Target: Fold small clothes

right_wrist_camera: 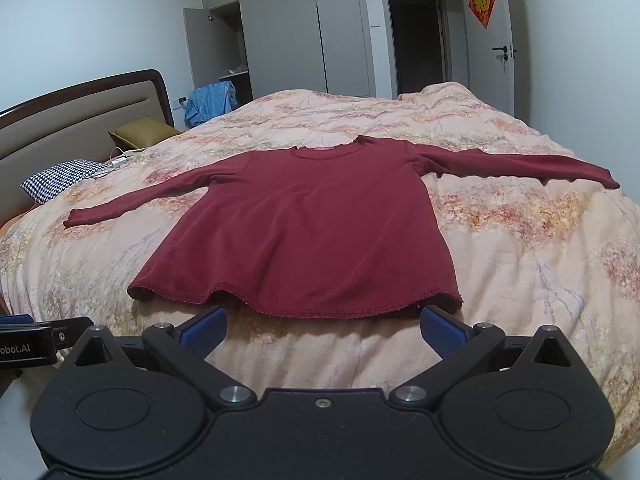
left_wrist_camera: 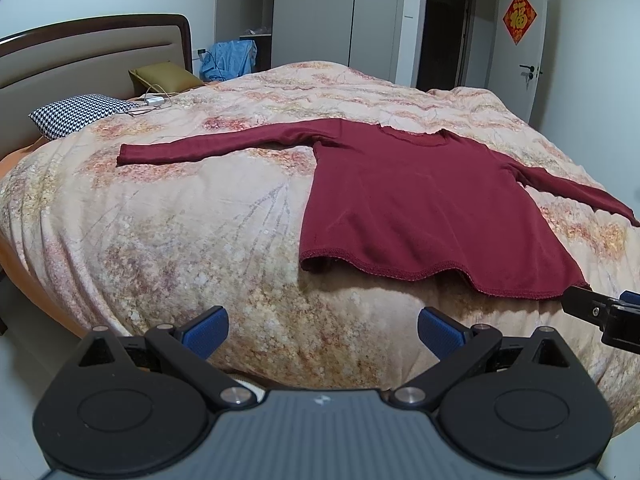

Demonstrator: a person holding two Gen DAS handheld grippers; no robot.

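Dark red long-sleeved knit top (left_wrist_camera: 420, 208) lies flat on the bed, front up, both sleeves spread out to the sides, hem nearest the grippers. Nothing folded yet.

Left wrist view: top sits ahead and to the right on a peach floral quilt (left_wrist_camera: 180, 248). Left gripper (left_wrist_camera: 322, 330) hangs over the quilt's near edge, short of the hem and off to its left; blue-padded jaws stand wide apart, holding nothing. One sleeve (left_wrist_camera: 208, 146) runs out long toward the black-and-white houndstooth pillow (left_wrist_camera: 76, 114). The other sleeve trails off to the far right. Black tip of the right gripper shows at the frame's right edge, just beside the hem corner.

Right wrist view: right gripper (right_wrist_camera: 322, 330) faces the top (right_wrist_camera: 312, 224) nearly square on, jaws spread wide and empty, their tips just short of the wavy hem (right_wrist_camera: 296, 304). Right sleeve (right_wrist_camera: 520, 166) stretches out flat. Part of the left gripper's body shows at lower left.

Handling, as I judge it: light, limp, slightly stretchy cloth that will sag and drag on the soft quilt. Hem lifts in ripples, so a pinch there should catch easily. Best holds look like a sleeve cuff or shoulder seam for folding sleeves inward, then the hem corners. Risk: nipping quilt along with the fabric.
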